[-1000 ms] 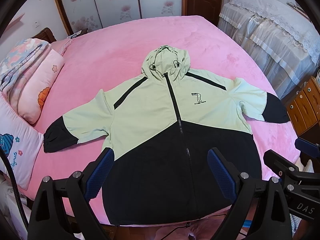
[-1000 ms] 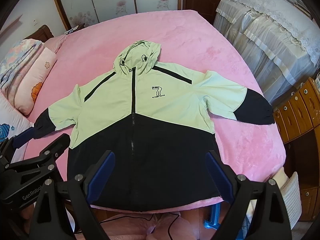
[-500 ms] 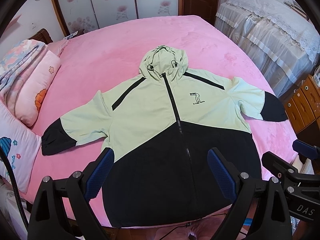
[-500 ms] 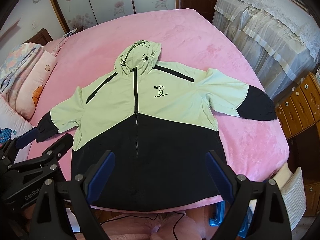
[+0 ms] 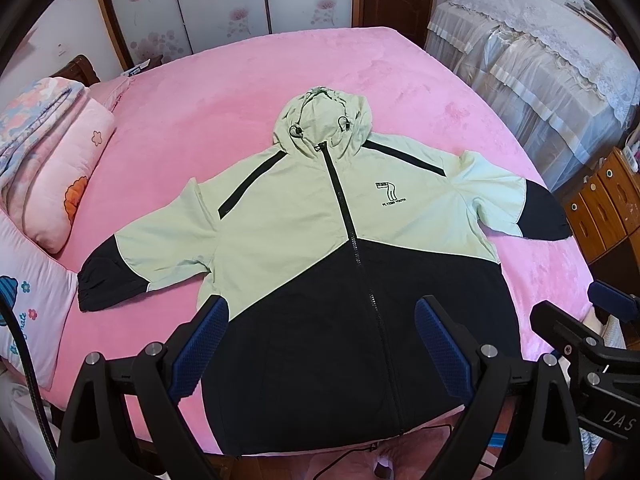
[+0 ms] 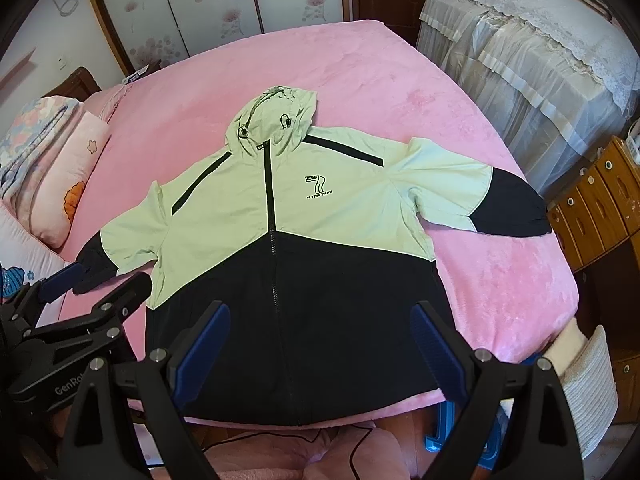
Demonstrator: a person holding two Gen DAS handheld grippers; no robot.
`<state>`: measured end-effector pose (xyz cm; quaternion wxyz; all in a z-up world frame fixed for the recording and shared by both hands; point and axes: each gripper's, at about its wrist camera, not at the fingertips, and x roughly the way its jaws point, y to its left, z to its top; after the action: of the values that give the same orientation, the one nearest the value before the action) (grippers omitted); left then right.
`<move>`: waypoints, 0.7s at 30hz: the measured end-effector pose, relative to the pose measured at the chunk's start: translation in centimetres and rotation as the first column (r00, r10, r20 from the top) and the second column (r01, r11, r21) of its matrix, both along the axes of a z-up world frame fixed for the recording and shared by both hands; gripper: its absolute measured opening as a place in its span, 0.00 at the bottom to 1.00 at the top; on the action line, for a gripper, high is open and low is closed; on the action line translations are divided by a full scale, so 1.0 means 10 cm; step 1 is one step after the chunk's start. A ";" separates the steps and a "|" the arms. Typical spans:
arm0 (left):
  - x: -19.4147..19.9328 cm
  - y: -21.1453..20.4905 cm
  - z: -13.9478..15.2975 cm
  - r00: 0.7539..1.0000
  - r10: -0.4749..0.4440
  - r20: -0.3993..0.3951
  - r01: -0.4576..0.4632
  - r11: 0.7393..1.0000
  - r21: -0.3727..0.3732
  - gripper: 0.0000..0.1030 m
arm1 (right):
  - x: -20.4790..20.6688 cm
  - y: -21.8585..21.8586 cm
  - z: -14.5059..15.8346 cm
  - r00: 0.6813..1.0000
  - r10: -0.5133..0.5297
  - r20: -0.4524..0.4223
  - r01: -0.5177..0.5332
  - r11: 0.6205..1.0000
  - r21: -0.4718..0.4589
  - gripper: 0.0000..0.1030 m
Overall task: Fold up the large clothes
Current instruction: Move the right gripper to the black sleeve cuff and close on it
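Observation:
A light green and black hooded jacket [image 5: 320, 248] lies flat, face up and zipped, on the pink bed [image 5: 240, 80], hood away from me and both sleeves spread out. It also shows in the right wrist view [image 6: 288, 240]. My left gripper [image 5: 322, 344] is open and empty, held above the jacket's black lower part near the hem. My right gripper [image 6: 320, 344] is open and empty, also above the black lower part. Each gripper shows at the edge of the other's view, the right one [image 5: 592, 344] and the left one [image 6: 68, 320].
Pink pillows [image 5: 60, 184] and folded bedding [image 5: 36, 120] lie at the bed's left side. A wooden drawer cabinet [image 6: 600, 208] stands at the right. A lace-covered sofa [image 5: 540, 60] is at the far right. A cable [image 6: 352, 440] hangs below the bed's near edge.
Both grippers have shifted a little; the jacket sits slightly lower and left in the left wrist view, and slightly right in the right wrist view. The jacket itself has not moved.

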<state>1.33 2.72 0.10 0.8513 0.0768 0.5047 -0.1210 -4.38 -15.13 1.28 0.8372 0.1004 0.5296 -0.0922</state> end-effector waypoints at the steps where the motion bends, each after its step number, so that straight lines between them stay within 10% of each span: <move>1: 0.01 -0.01 0.00 1.000 -0.001 -0.001 0.001 1.000 -0.001 0.91 | 0.00 -0.01 0.00 1.000 -0.002 0.001 0.002 1.000 0.002 0.89; 21: 0.10 -0.90 0.25 0.985 -0.135 0.106 0.140 0.989 -0.042 0.91 | -0.09 -0.86 0.02 0.989 -0.140 0.041 0.140 0.990 0.006 0.89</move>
<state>2.32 -6.27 2.61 0.8674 0.0964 0.4506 -0.1877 -5.25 -23.69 1.49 0.8394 0.1403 0.5039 -0.1479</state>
